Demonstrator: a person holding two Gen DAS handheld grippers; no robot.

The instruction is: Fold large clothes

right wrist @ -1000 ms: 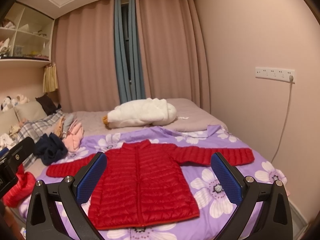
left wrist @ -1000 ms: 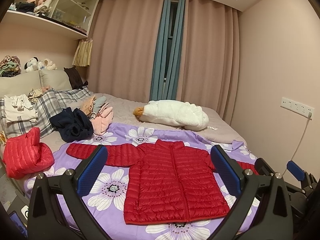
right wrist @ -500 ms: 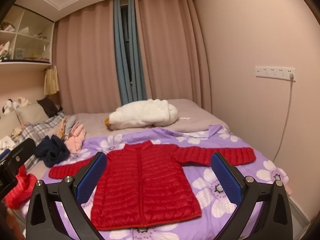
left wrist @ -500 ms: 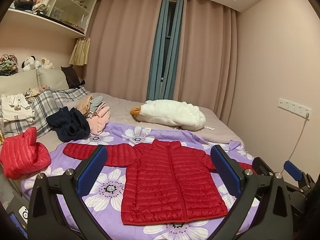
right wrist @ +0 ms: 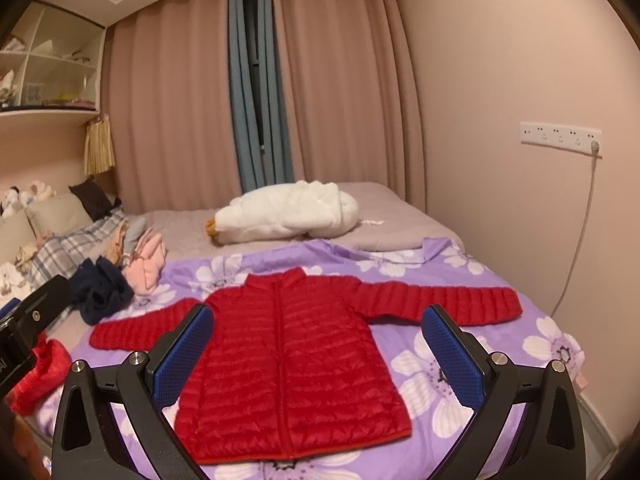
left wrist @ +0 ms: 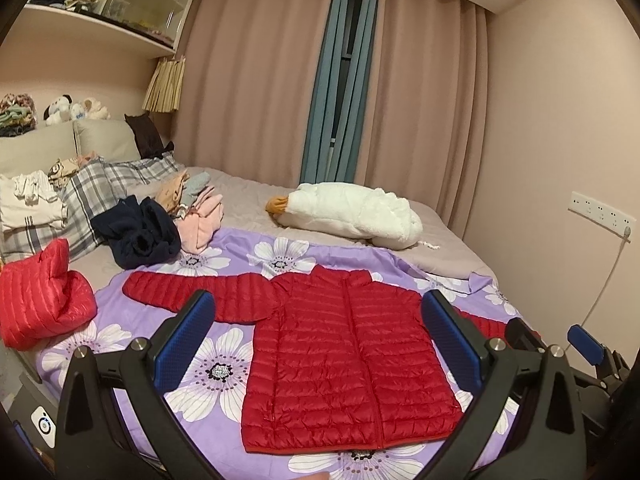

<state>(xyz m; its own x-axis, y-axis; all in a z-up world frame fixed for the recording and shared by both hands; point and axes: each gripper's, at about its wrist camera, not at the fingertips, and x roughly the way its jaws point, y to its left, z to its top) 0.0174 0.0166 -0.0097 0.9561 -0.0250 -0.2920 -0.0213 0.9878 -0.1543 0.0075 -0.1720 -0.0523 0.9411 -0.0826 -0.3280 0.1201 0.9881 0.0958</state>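
Note:
A red quilted puffer jacket [left wrist: 344,356] lies flat and zipped on a purple flowered sheet [left wrist: 120,320], both sleeves spread out sideways; it also shows in the right wrist view [right wrist: 288,360]. My left gripper [left wrist: 316,344] is open and empty, held above the bed's near edge in front of the jacket. My right gripper [right wrist: 316,348] is open and empty too, at about the same height. The right gripper's blue pad shows at the left wrist view's right edge [left wrist: 584,344]. The jacket's right sleeve [right wrist: 440,300] reaches toward the wall.
A folded red puffer [left wrist: 40,300] sits at the sheet's left edge. A dark navy garment [left wrist: 140,236] and pink clothes [left wrist: 200,220] lie behind it. A white plush goose [left wrist: 352,212] lies mid-bed. Plaid pillows [left wrist: 92,196] are at left; a wall with sockets [right wrist: 560,136] is at right.
Both views have shifted slightly; the jacket now sits a little lower and nearer in frame. The jacket itself has not moved and both grippers stay open.

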